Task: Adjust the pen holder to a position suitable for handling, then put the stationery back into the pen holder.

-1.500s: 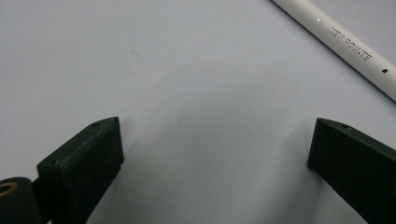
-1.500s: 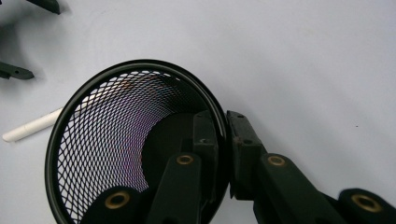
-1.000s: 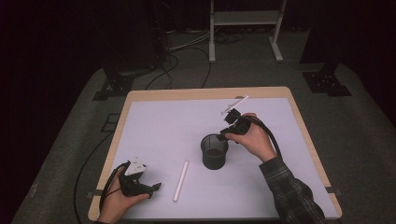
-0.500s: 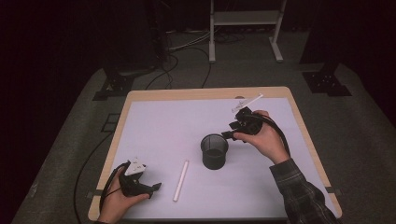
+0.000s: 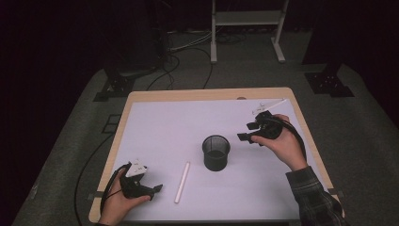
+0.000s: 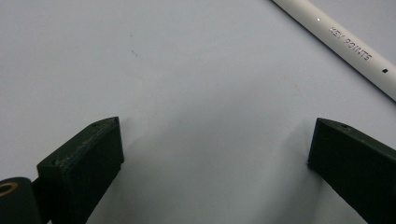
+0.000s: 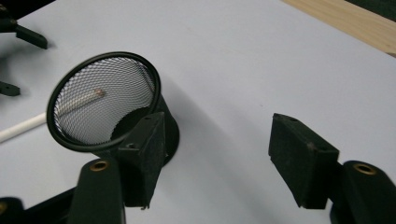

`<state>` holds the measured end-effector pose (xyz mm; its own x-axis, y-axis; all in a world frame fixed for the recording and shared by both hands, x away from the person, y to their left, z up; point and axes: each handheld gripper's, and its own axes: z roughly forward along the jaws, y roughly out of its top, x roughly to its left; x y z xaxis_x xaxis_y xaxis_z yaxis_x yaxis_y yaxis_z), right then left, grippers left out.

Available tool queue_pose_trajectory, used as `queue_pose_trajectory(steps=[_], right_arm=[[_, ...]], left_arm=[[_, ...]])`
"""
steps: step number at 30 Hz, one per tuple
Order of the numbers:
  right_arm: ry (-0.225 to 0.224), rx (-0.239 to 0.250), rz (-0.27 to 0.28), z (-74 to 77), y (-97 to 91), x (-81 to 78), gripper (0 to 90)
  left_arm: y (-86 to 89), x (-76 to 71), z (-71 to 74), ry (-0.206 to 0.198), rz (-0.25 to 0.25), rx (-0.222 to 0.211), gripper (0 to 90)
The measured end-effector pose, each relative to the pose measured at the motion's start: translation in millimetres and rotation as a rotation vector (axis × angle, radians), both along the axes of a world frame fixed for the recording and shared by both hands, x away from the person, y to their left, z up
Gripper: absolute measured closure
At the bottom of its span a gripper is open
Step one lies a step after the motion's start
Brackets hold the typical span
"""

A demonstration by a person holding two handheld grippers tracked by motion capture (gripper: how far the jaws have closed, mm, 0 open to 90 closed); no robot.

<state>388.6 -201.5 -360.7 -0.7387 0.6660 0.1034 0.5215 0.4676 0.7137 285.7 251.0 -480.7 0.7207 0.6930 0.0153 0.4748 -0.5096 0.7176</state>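
A black mesh cup (image 5: 216,153) stands upright in the middle of the white sheet. In the right gripper view the cup (image 7: 107,107) is just left of my jaws. A white pen (image 5: 182,181) lies flat to the cup's left, and the left gripper view shows the pen (image 6: 345,46) up close, beyond the right jaw. My left gripper (image 5: 155,190) (image 6: 217,130) rests at the near left corner, open and empty. To the right of the cup my right gripper (image 5: 244,131) (image 7: 215,135) hovers, pointing toward it. Its jaws have just been opening, with nothing between them.
The white sheet (image 5: 188,122) covers a wooden table (image 5: 207,94) with a bare wood rim. Beyond the table lie cables and a metal stand (image 5: 244,28) on the dark floor. A cable trails from each gripper.
My right hand has drawn to the right, away from the cup's rim. The left hand, the pen and the cup have stayed put.
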Motion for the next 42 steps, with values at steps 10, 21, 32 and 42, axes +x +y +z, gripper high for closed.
queue_pose_trajectory(steps=[10, 21, 32, 42], right_arm=[[-0.047, -0.008, -0.082, -12.5, -25.2, -13.5, 25.0], [-0.066, -0.054, -0.153, -35.8, -43.1, -32.6, 20.3], [-0.059, -0.078, -0.196, -58.9, -56.6, -44.7, 19.8], [-0.04, -0.125, -0.265, -79.1, -76.7, -62.6, 20.7]], left_arm=[[-0.1, -0.2, -0.1, 0.002, 0.001, -0.002, 2.6], [-0.4, -0.3, -0.2, 0.001, 0.004, -0.006, 2.6], [-0.4, 0.0, 0.0, 0.002, 0.003, -0.004, 2.5], [-0.4, -0.2, 0.1, 0.002, 0.003, -0.002, 2.6]])
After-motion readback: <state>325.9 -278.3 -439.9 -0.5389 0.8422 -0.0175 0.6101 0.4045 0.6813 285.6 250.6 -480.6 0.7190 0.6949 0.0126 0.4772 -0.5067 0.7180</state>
